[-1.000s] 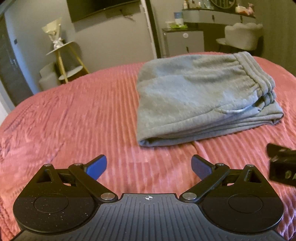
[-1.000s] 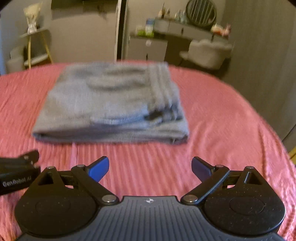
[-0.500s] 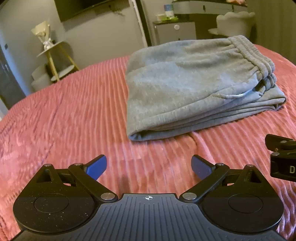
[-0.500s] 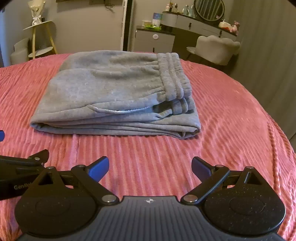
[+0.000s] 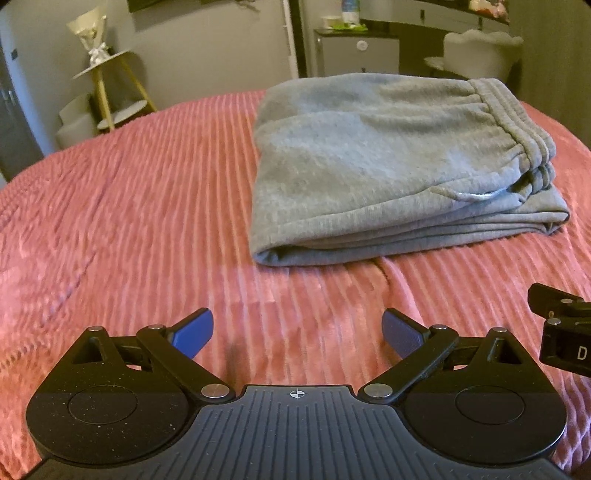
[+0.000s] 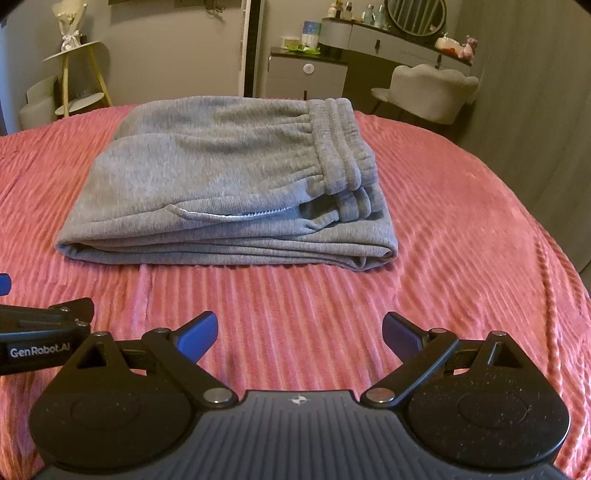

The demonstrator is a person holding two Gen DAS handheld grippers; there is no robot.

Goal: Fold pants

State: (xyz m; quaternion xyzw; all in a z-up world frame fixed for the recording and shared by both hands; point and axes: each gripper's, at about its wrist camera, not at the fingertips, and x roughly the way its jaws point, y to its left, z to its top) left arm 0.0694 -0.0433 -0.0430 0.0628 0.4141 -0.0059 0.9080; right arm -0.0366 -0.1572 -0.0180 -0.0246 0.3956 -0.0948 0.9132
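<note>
Grey sweatpants (image 5: 388,170) lie folded in a compact stack on the pink ribbed bedspread (image 5: 147,206), waistband at the right end. They also show in the right wrist view (image 6: 229,192). My left gripper (image 5: 297,332) is open and empty, a short way in front of the stack's near left corner. My right gripper (image 6: 299,332) is open and empty, in front of the stack's near edge. The right gripper's body shows at the right edge of the left wrist view (image 5: 565,332); the left gripper's body shows at the left edge of the right wrist view (image 6: 40,332).
The bedspread (image 6: 461,240) curves down to the bed edge at the right. Behind the bed stand a gold-legged side table (image 5: 107,92), a grey cabinet (image 6: 306,77), a dresser with a round mirror (image 6: 413,16) and a pale chair (image 6: 432,92).
Both grippers stay open and empty. Over the last second both views have steadied and sharpened, and the pants sit a little lower and closer in the left wrist view.
</note>
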